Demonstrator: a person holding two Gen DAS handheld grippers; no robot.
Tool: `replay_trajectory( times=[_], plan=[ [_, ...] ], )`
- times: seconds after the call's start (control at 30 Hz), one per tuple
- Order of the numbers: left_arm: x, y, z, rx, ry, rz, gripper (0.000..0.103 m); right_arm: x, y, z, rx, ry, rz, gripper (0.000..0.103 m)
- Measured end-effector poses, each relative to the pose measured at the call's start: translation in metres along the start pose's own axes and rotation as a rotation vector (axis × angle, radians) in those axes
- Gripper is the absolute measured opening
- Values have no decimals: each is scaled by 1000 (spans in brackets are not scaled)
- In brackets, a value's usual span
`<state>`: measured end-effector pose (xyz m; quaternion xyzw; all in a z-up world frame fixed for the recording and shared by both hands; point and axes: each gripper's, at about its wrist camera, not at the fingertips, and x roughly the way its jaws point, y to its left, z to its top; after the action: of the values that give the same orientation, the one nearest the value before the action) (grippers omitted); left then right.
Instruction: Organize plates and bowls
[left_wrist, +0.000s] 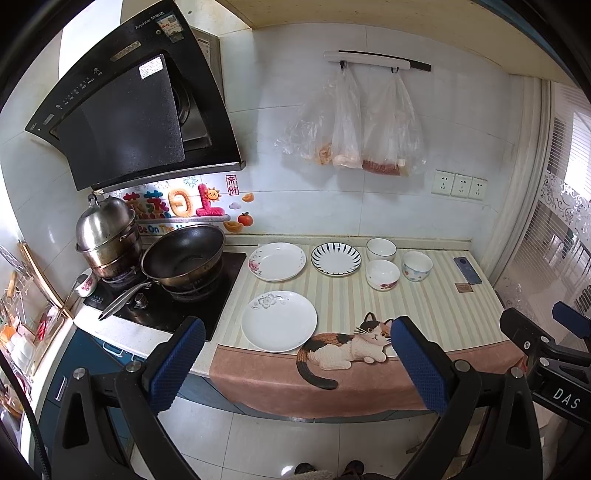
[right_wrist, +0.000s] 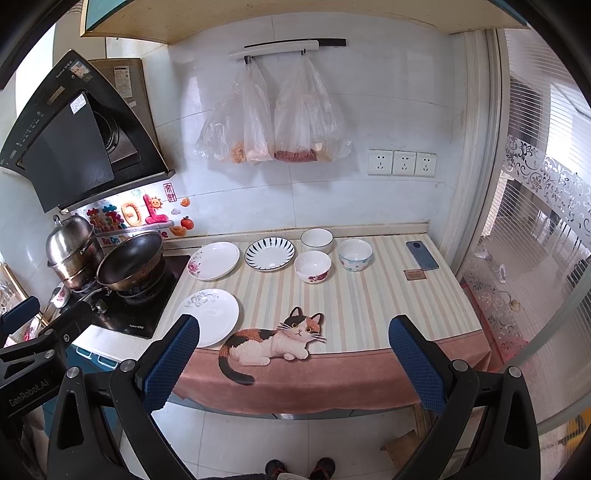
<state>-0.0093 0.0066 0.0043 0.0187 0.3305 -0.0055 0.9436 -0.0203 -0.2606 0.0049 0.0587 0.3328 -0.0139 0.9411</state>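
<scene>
Both tongs are hanging released and empty in front of the counter's near edge — the left gripper (left_wrist: 297, 354) with its blue pads spread wide, the right gripper (right_wrist: 293, 352) likewise gaping, neither touching any dish.

The dishes are all lying loose on the striped mat (right_wrist: 388, 302), none stacked. A white plate with a grey flower (right_wrist: 207, 317) is sitting at the near-left corner of the mat, just beside the hob (right_wrist: 125, 317). Along the back edge, a plate with pink flowers (right_wrist: 214, 260) is lying at the left, a striped-rim plate (right_wrist: 269, 253) just beside it, then three bowls clustered together: a plain white bowl (right_wrist: 316, 240) against the back edge, a bowl with red flowers (right_wrist: 313, 266) in front of it, and a bowl with pale dots (right_wrist: 354, 254) to their right. Well apart, near the back-right corner, a phone (right_wrist: 422, 254) and a small brown card (right_wrist: 414, 274) are lying flat.

Judging by this, the sorting is only beginning — no piece is lifted yet. The next move is likely calling for one gripper to come down over a rim, probably the near plate's, pinching its thin edge firmly since glazed ware may slip, then nesting it onto another plate; the bowls would follow, stacked into one another. The wok (right_wrist: 131, 262) handle is jutting toward the near-left corner and needs avoiding.
</scene>
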Motion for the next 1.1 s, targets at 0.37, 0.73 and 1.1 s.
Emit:
replay_trajectory(
  times=[0.37, 0.73, 1.1],
  plan=[
    [-2, 1, 2, -1, -3, 3, 103, 2, -3, -2, 1, 0, 4, 103],
    [-4, 3, 9, -11, -8, 8, 103, 1, -2, -2, -1, -2, 9, 103],
    [8, -1, 8, -63, -26, 41, 103, 4, -6, 4, -16, -6, 43, 103]
  ],
)
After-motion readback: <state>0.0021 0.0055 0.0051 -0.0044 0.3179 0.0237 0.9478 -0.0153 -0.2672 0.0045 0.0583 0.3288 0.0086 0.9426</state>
